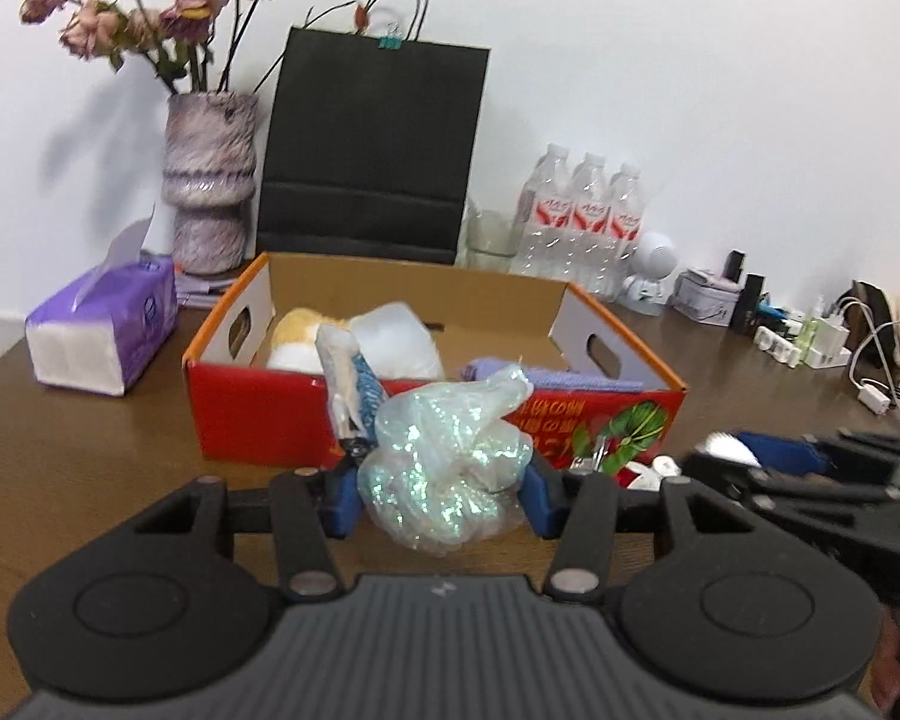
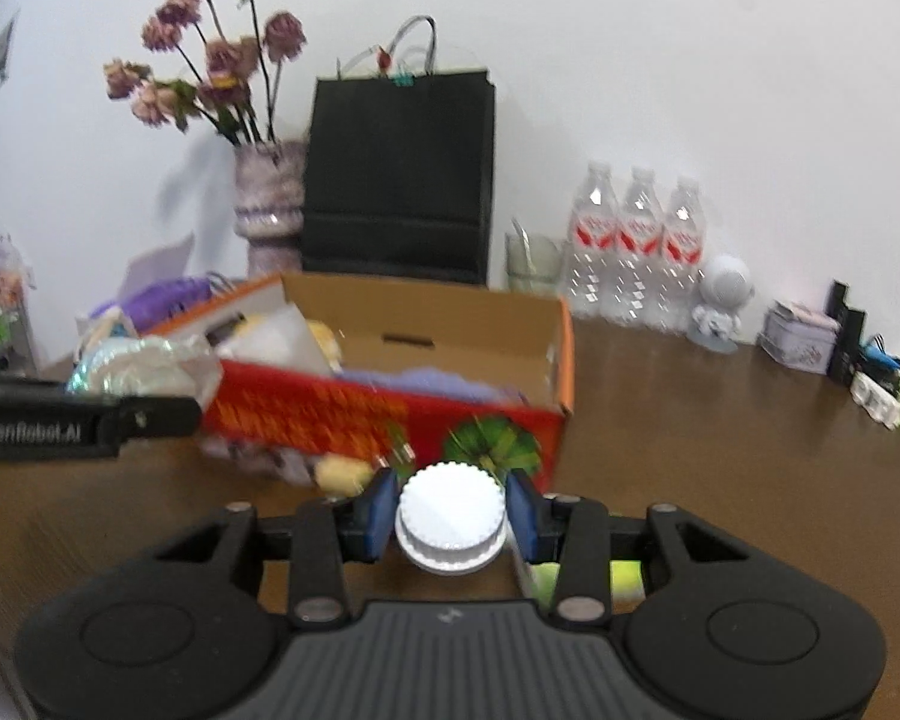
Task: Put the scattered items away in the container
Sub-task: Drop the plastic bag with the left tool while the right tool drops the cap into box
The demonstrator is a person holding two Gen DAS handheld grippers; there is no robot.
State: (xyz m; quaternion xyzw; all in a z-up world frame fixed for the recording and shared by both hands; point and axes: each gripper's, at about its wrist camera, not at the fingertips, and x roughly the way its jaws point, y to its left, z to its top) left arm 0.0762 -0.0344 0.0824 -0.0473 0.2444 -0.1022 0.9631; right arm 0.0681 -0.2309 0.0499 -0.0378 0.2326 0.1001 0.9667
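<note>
At six o'clock of the red box [image 1: 258, 414], the left gripper [image 1: 444, 495] clenched a glittery bag [image 1: 444, 468], seemingly light, crushable; the right gripper [image 2: 450, 519] pinched a rigid, ridged white cap [image 2: 450, 510] by its sides.

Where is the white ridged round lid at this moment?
In the right wrist view, the white ridged round lid sits between the right gripper pads, just before the red cardboard box.
</note>
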